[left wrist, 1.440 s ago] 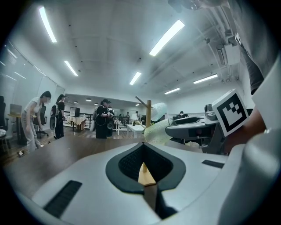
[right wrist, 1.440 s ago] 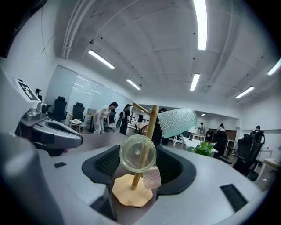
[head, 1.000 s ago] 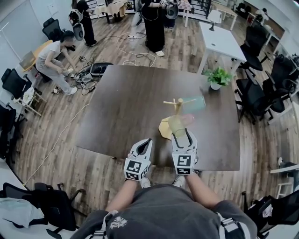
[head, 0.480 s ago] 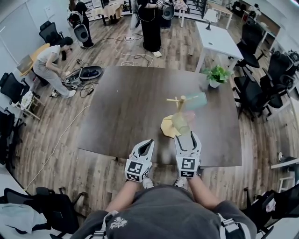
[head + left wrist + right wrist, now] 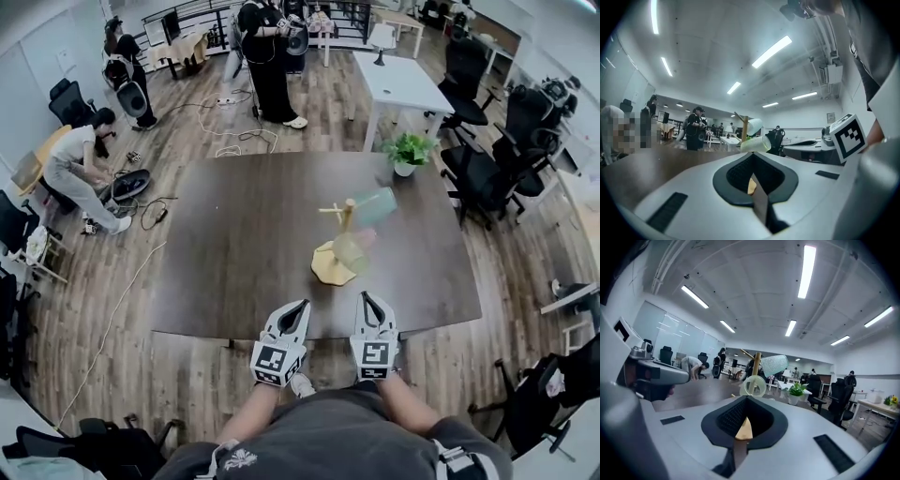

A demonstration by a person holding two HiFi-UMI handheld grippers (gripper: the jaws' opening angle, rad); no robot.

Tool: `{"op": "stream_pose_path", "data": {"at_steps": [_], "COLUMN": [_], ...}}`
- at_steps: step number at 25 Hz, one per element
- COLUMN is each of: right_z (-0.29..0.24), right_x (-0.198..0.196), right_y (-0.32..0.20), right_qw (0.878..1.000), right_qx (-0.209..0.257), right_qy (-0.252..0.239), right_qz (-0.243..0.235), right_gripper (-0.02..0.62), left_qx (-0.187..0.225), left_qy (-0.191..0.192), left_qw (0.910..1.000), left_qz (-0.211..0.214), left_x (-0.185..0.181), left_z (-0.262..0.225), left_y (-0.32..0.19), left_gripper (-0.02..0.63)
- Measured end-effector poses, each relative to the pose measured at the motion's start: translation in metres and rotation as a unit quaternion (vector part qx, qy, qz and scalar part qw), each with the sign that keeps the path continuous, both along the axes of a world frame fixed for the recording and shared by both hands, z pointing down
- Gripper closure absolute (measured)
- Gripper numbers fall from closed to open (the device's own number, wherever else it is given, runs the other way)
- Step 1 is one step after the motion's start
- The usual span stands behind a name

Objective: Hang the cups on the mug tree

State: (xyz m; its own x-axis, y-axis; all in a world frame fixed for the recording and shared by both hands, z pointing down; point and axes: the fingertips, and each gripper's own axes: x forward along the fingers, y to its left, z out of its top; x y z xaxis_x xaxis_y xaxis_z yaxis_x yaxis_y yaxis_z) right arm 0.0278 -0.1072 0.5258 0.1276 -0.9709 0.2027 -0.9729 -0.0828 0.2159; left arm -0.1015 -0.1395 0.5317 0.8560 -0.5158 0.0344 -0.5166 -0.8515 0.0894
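Note:
A wooden mug tree (image 5: 343, 223) stands on its round base (image 5: 328, 266) right of the middle of the dark table (image 5: 234, 244). A teal cup (image 5: 375, 206) hangs on an upper peg and a pale yellow-green cup (image 5: 352, 251) on a lower one, with a pink cup (image 5: 369, 237) behind it. Both grippers hover at the table's near edge, clear of the tree. My left gripper (image 5: 301, 305) is shut and empty. My right gripper (image 5: 365, 297) is shut and empty too. The right gripper view shows the yellow-green cup (image 5: 753, 386) and the teal cup (image 5: 774, 364) ahead.
A potted plant (image 5: 406, 152) sits at the table's far right corner. A white table (image 5: 398, 80) and office chairs (image 5: 478, 178) stand beyond. One person (image 5: 80, 169) crouches by cables at the left, and another person (image 5: 267, 52) stands at the back.
My right gripper has let go of the yellow-green cup, left it hanging on the tree, drawn back to the table's near edge and shut. The left gripper has stayed near the edge.

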Motion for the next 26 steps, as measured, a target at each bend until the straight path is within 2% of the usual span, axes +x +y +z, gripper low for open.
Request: {"op": "stream_pose_path", "data": {"at_steps": [5, 9, 19, 26], "right_z": [-0.012, -0.022, -0.034, -0.044], "right_x": [-0.001, 0.004, 0.016, 0.02], "right_y": [0.016, 0.029, 0.057, 0.071], "right_qw": [1.0, 0.999, 0.996, 0.995], "right_qx": [0.014, 0.039, 0.046, 0.057], "right_qy": [-0.016, -0.024, -0.041, -0.033], "right_qz": [-0.004, -0.025, -0.057, -0.078], "right_gripper": [0.571, 0.571, 0.571, 0.571], "left_qx": [0.003, 0.013, 0.028, 0.034], "left_qy": [0.002, -0.002, 0.002, -0.001], "left_qw": [0.9998, 0.9996, 0.9995, 0.9994], "left_qz": [0.019, 0.024, 0.013, 0.005], "left_x": [0.014, 0.028, 0.051, 0.057], "left_z": [-0.003, -0.006, -0.028, -0.033], "left_y": [0.01, 0.021, 0.05, 0.069], "left_gripper": [0.601, 0.601, 0.601, 0.601]}}
